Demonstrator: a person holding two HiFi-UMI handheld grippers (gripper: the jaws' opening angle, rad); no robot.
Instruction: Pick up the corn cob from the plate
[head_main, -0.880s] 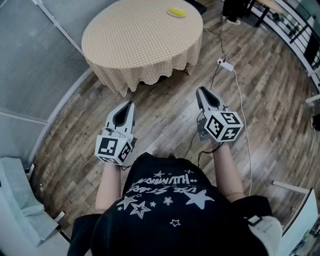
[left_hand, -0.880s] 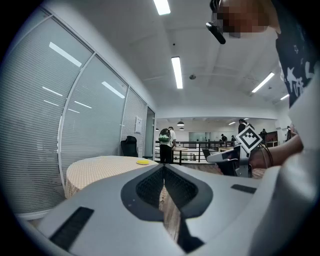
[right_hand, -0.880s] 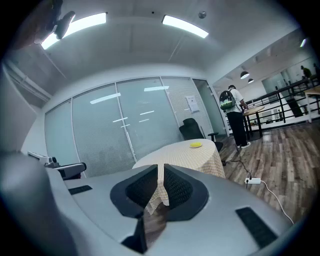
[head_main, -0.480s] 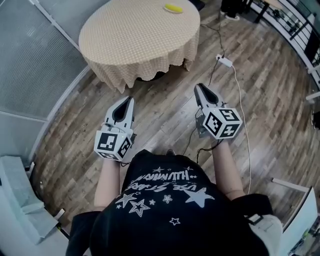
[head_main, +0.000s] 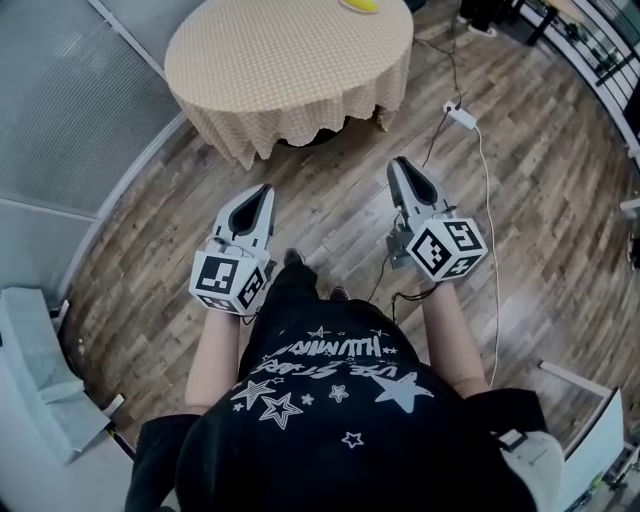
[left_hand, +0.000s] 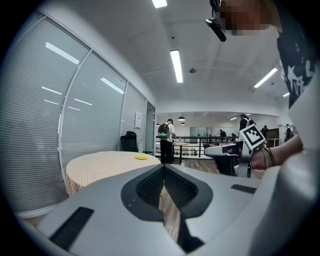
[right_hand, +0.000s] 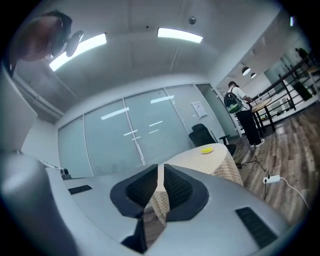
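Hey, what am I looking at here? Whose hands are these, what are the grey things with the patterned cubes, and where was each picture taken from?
No robot arm is involved: a person holds a grey two-jaw tool in each hand. The marker cube on each is part of it. The top-down picture comes from a camera on the person's head. It shows the left tool and right tool pointing forward over a wood floor. The other two pictures come from a camera riding on each tool, looking along its jaws. Both tools are shut and hold nothing. Ahead stands a round table with a checked cloth. On it lies a small yellow thing, too far off to make out. A power strip lies on the floor.
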